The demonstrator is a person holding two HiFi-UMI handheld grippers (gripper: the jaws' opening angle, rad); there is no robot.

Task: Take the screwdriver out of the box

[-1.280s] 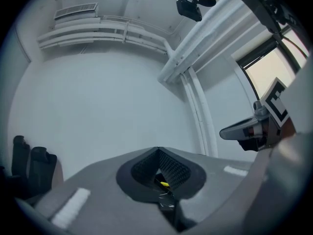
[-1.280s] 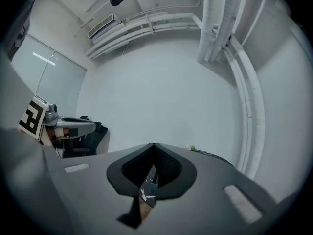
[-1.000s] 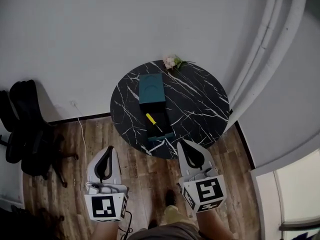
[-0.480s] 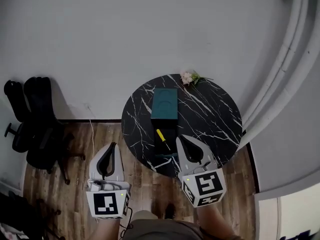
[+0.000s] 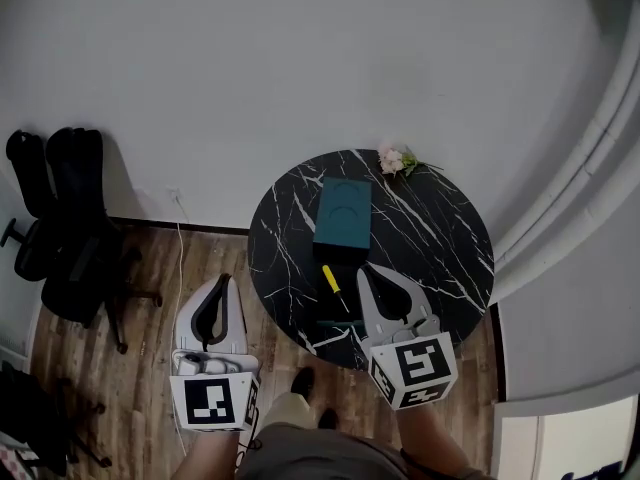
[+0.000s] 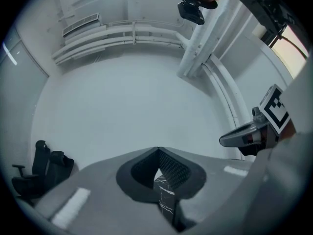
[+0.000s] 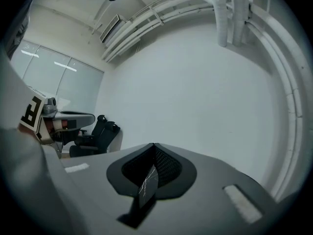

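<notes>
Only the head view shows the yellow-handled screwdriver [image 5: 331, 280]. It lies in the open teal rectangular box [image 5: 343, 208], at 7 o'clock on the round black marble table [image 5: 430, 238]. Each gripper view catches just a sliver of marble beneath its tips, and white wall beyond. The left gripper [image 5: 224, 278] and right gripper [image 5: 366, 267] both have their jaws together with nothing between them. The screwdriver lies just beside the right tips at 8 o'clock, and well apart from the left tips at 3 o'clock.

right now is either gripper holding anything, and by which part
Nothing is held: the left gripper and right gripper are shut and empty; the screwdriver lies in the box.
</notes>
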